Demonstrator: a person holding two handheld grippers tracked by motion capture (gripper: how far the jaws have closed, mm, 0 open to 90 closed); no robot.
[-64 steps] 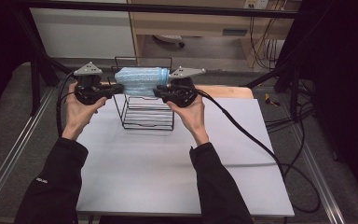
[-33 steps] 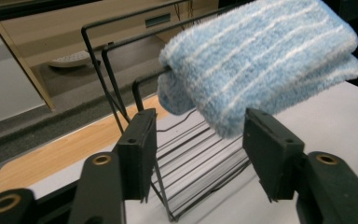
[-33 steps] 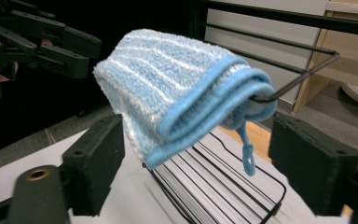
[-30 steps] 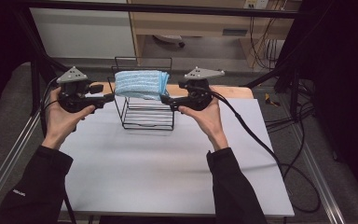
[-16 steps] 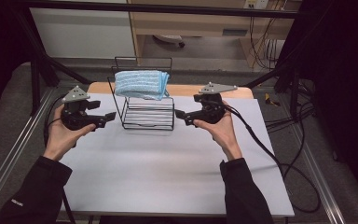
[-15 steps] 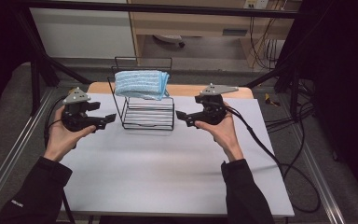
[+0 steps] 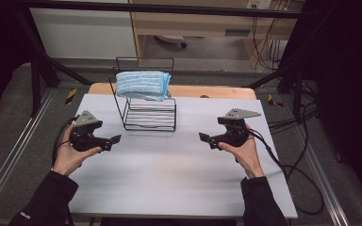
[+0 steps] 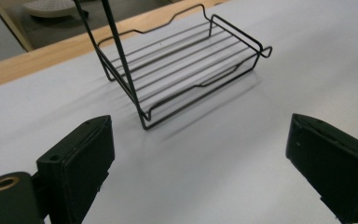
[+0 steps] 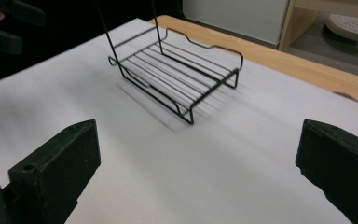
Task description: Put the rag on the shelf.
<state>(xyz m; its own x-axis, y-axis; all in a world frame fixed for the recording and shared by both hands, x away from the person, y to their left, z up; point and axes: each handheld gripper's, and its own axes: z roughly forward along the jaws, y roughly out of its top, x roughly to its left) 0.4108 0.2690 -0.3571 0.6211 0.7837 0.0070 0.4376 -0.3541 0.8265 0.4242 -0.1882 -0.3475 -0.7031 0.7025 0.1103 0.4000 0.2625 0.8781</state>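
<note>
Towel (image 7: 143,84), blue and folded, drapes over the top of my black wire rack (image 7: 149,114) near the tabletop's (image 7: 179,174) far edge. Left gripper (image 7: 115,141) and right gripper (image 7: 204,138) flank it, well apart, both jaws spread wide and empty.

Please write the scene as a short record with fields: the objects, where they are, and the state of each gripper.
surface: white table top with a wooden strip at its far edge
rack: black wire rack standing on the far middle of the table, lower shelf bare
cloth: folded blue cloth lying on the top of the rack
left gripper: open, holding nothing, left of the rack, apart from it
right gripper: open, holding nothing, right of the rack, apart from it
contact: neither gripper touches the rack or cloth
</note>
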